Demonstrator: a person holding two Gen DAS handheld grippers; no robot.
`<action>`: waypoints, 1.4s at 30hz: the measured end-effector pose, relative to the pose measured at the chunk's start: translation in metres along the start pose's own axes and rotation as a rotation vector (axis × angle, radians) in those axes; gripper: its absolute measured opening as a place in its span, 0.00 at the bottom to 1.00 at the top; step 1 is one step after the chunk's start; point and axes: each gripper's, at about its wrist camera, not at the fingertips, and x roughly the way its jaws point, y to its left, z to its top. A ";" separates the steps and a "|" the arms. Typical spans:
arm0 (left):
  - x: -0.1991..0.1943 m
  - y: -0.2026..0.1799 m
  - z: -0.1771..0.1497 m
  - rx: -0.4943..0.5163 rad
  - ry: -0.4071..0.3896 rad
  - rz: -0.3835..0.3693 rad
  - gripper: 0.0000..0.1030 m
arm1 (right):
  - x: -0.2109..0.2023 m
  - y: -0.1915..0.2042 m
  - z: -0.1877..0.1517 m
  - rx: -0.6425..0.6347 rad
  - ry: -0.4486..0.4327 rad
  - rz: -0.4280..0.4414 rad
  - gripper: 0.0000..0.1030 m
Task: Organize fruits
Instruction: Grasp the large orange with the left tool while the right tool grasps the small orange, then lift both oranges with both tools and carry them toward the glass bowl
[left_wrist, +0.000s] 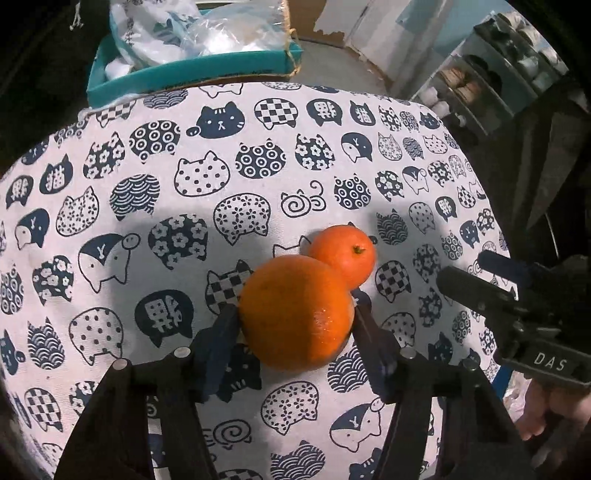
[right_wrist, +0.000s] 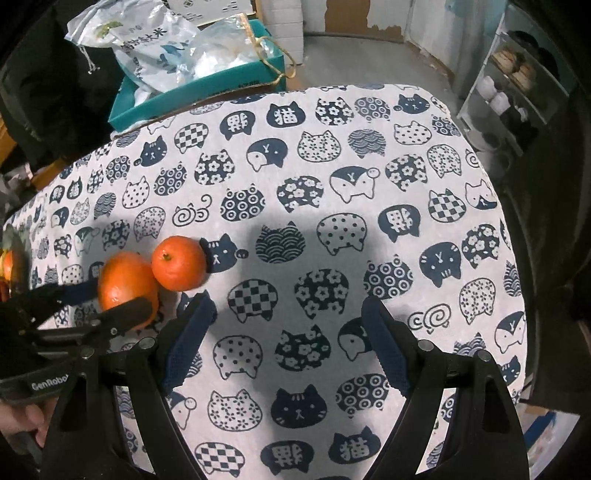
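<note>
Our left tool (left_wrist: 295, 317) grips a glossy orange (left_wrist: 295, 310) low over the cat-print bench (left_wrist: 258, 177); a smaller stemmed mandarin (left_wrist: 343, 254) touches its far side. Our right tool (right_wrist: 286, 314) hangs wide open, empty, marked "DAS". Far left, a teal box (left_wrist: 192, 70) holds plastic bags (right_wrist: 155, 48).

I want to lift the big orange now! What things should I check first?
1. Big orange sits between the left gripper fingers: ok.
2. Both fingers press it firmly: cannot tell.
3. Small orange stands apart from the big one: not ok, they appear to touch, so it may roll.
4. Right gripper is open, holds nothing, and is off to the side: ok.
5. Cat-print tablecloth lies flat around the fruit: ok.
</note>
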 end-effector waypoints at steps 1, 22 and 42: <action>-0.001 -0.002 -0.001 0.013 -0.001 0.009 0.61 | 0.001 0.002 0.001 -0.002 0.001 0.004 0.81; -0.040 0.065 -0.012 -0.093 -0.079 0.137 0.61 | 0.066 0.070 0.016 -0.118 0.065 0.087 0.69; -0.099 0.081 -0.017 -0.117 -0.189 0.150 0.60 | 0.032 0.096 0.017 -0.162 -0.010 0.030 0.42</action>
